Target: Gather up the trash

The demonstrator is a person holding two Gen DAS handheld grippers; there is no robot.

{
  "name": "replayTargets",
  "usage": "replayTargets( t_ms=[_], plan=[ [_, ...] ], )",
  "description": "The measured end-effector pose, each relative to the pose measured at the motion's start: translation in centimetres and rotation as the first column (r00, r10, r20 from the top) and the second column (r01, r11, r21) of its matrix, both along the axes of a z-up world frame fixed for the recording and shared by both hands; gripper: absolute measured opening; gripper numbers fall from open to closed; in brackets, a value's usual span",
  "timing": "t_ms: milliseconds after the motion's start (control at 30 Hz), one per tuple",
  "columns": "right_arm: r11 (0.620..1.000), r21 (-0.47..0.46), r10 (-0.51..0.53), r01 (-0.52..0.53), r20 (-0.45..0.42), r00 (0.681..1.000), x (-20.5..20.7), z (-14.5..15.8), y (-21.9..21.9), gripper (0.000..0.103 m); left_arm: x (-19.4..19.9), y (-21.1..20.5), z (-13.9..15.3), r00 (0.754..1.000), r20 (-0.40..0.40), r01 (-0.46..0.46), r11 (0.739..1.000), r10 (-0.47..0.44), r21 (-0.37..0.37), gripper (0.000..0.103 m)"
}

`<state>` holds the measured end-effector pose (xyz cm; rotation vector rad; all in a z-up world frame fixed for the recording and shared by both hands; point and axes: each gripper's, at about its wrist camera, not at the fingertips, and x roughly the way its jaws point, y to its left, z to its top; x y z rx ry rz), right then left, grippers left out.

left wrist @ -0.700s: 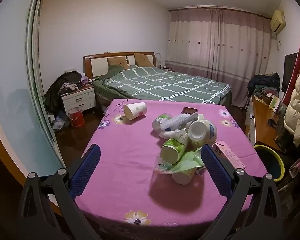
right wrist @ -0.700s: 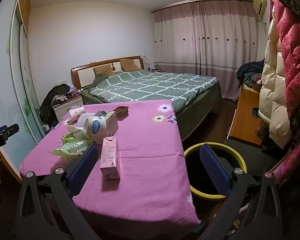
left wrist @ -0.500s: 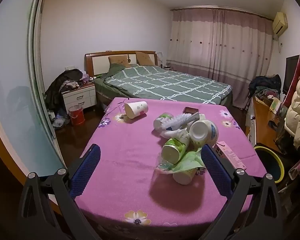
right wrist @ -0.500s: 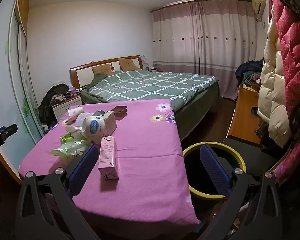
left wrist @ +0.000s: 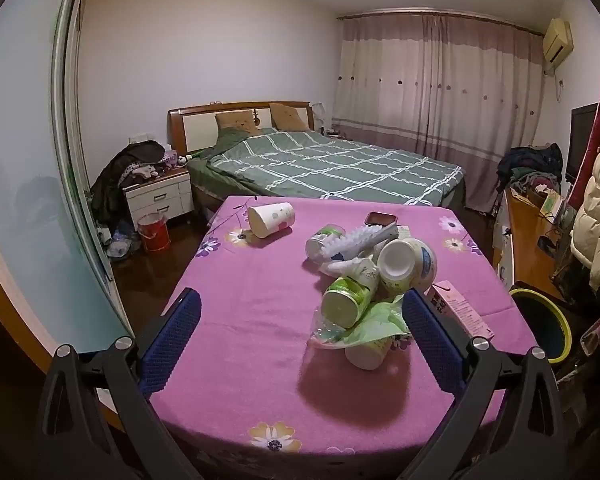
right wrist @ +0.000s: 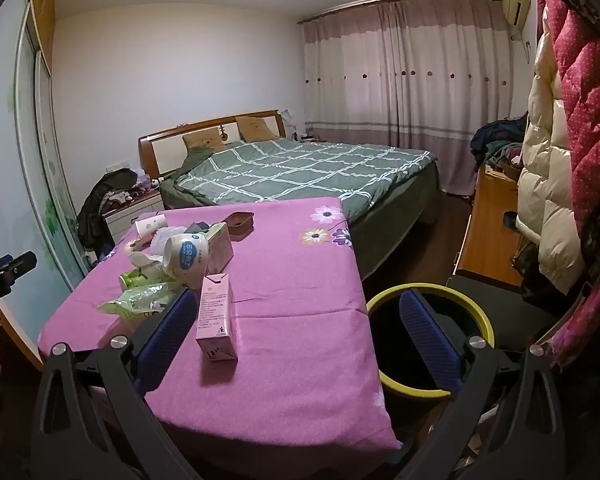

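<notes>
A pile of trash lies on the pink-clothed table (left wrist: pixel 240 280): a green can (left wrist: pixel 348 296), a white bowl-shaped tub (left wrist: pixel 406 264), a crumpled green wrapper (left wrist: pixel 376 320), a white brush (left wrist: pixel 364 238) and a tipped paper cup (left wrist: pixel 270 218). A pink carton (right wrist: pixel 216 318) lies apart, nearer the right gripper. A black bin with a yellow rim (right wrist: pixel 428 340) stands on the floor right of the table. My left gripper (left wrist: pixel 300 336) is open and empty before the pile. My right gripper (right wrist: pixel 296 336) is open and empty above the table's right edge.
A bed with a green checked cover (left wrist: pixel 332 168) stands behind the table. A nightstand (left wrist: pixel 158 196) and red bucket (left wrist: pixel 154 232) are at the left. A wooden desk (right wrist: pixel 492 232) and hanging coats (right wrist: pixel 552 184) crowd the right side.
Both views have shifted slightly: the pile and the pink carton sit a little further left or nearer in frame. Nothing was grasped or moved on the table.
</notes>
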<state>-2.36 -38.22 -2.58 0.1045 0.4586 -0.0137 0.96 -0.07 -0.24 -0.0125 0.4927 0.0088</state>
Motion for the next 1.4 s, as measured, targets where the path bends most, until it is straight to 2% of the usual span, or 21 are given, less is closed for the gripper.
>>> replayTargets(
  t_ms=[1400],
  plan=[
    [1.0, 0.011, -0.007, 0.007, -0.019, 1.0, 0.97, -0.65, -0.06, 0.097, 0.01, 0.2, -0.37, 1.0, 0.0, -0.001, 1.0, 0.001, 0.016, 0.099]
  ],
)
